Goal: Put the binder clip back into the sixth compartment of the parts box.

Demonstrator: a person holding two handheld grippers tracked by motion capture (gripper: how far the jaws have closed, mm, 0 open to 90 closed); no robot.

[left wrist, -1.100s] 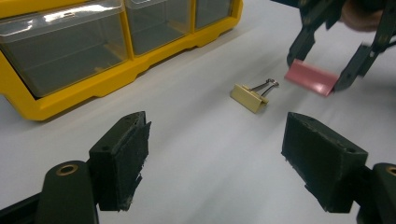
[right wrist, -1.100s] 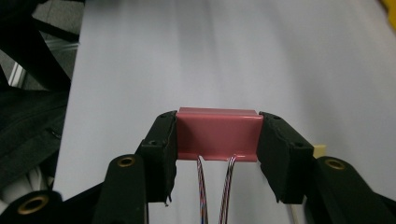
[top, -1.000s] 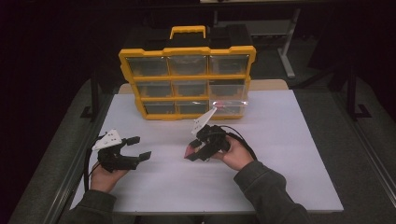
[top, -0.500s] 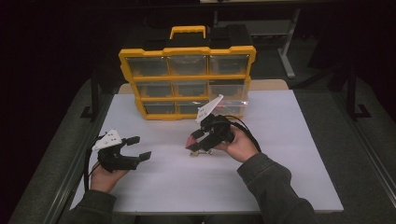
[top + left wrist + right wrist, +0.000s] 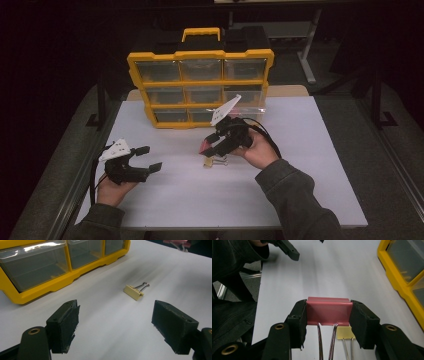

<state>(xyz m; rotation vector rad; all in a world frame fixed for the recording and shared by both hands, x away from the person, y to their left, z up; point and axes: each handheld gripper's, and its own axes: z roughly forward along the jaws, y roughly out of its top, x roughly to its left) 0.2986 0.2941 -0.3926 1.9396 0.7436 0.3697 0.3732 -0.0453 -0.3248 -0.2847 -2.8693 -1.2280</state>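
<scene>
Red binder clip, cream binder clip, yellow organizer, black tongs

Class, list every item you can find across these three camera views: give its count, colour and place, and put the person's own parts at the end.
Drawer organiser: one, yellow frame with clear drawers and a yellow handle, standing at the far side of the table.
Red binder clip: one, red, clamped between the right tongs' jaws, lifted above the table.
Cream binder clip: one, pale yellow with wire handles, lying on the table below the right tongs.
Table: one, white top.
Left tongs: one, black, jaws open and holding nothing, near the table's left edge.
Right tongs: one, black, shut on the red binder clip.
Hands: two, left hand and right hand, each holding tongs; dark sleeves.
</scene>
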